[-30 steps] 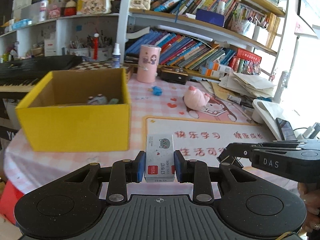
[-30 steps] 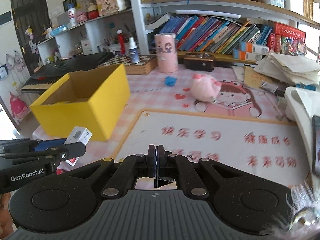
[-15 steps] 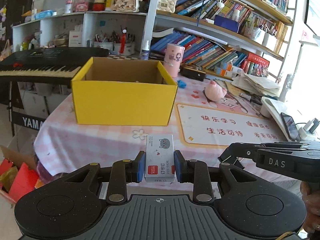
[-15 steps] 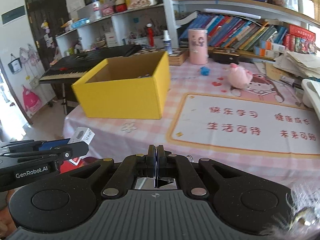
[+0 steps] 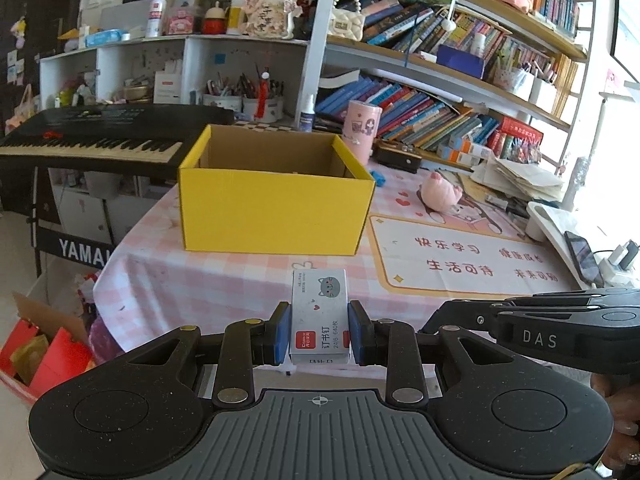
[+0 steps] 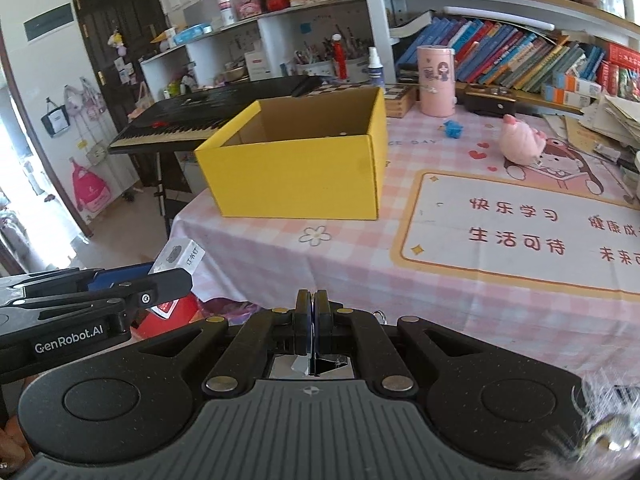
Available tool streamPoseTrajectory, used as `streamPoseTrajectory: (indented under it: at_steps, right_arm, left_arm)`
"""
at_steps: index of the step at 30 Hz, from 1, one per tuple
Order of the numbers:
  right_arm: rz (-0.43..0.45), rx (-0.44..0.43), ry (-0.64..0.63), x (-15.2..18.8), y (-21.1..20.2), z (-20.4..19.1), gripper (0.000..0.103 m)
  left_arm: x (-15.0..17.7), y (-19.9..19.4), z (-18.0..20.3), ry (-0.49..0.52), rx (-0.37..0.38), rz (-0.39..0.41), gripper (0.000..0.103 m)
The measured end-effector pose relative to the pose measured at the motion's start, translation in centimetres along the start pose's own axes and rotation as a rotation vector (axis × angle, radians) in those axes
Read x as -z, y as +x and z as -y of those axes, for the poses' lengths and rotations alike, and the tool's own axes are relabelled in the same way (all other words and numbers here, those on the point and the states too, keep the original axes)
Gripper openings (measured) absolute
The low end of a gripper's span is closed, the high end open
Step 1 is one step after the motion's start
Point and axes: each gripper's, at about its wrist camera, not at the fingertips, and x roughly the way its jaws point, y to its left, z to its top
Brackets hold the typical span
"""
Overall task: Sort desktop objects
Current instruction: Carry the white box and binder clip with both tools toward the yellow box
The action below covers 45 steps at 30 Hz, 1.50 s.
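- A small white staple box (image 5: 319, 316) is clamped between the blue pads (image 5: 282, 333) of the left gripper (image 5: 319, 334); the box stands upright, held off the near edge of the table, and is gripped by its two long sides.
- From the right wrist view, the same staple box (image 6: 181, 258) is seen poking up and tilted beyond the left gripper's black fingers, out past the table's corner.
- The right gripper (image 6: 311, 322) is seen pressed fully together, its two pads touching, with nothing caught between them.
- In the left wrist view the right gripper's dark body is seen hanging just beside the left one, at the lower right.
- Next, the pink checked tablecloth (image 5: 224, 280) is met, with a cream desk mat (image 6: 516, 232) printed in red characters laid on it to the right.
- A yellow cardboard box (image 5: 276, 208) is stood open-topped on the cloth, left of the mat; its floor cannot be seen.
- Farther back, a pink plush toy (image 6: 522, 142) and a small blue object (image 6: 453, 128) are spotted on the cloth, well apart from the box.
- A pink cylinder (image 6: 436, 80) is stood upright behind them, near the bookshelf.
- Off the table's left, a black keyboard (image 5: 100, 136) is seen.
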Motion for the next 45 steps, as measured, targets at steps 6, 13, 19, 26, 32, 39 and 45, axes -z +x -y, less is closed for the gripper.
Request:
streamPoseTrajectory:
  at_steps: [6,13,19,26,32,39,45]
  right_arm:
    - [0.007,-0.013,-0.021,-0.1,0.1,-0.8,0.002]
    - [0.009,-0.024,-0.042,-0.6,0.5,-1.4,0.002]
    - [0.002,-0.038,-0.061,-0.9,1.1,-2.1,0.002]
    - [-0.005,-0.065,-0.091,-1.6,2.0,-2.9,0.002]
    - [-0.009,-0.077,-0.098,-2.4,3.3,-2.8,0.002]
    - [0.062,-0.082,-0.131,-5.6,4.2,-2.6,0.002]
    - [0.174,-0.101,-0.135,-11.2,5.5,-1.8,0.002]
  left_arm:
    - [0.0,-0.2,-0.5,-0.003,-0.001,0.008,0.029]
    - [-0.2,-0.2,-1.1,0.0,0.003,0.014,0.029]
    - [-0.4,-0.2,-1.9,-0.011,-0.009,0.022,0.029]
    - [-0.8,0.0,-2.9,-0.034,-0.039,0.029,0.029]
    - [-1.7,0.6,-3.6,-0.052,-0.056,0.042,0.029]
    - [-5.6,1.9,-4.2,-0.059,-0.059,0.111,0.029]
    - [-10.7,5.2,-4.5,-0.062,-0.064,0.179,0.029]
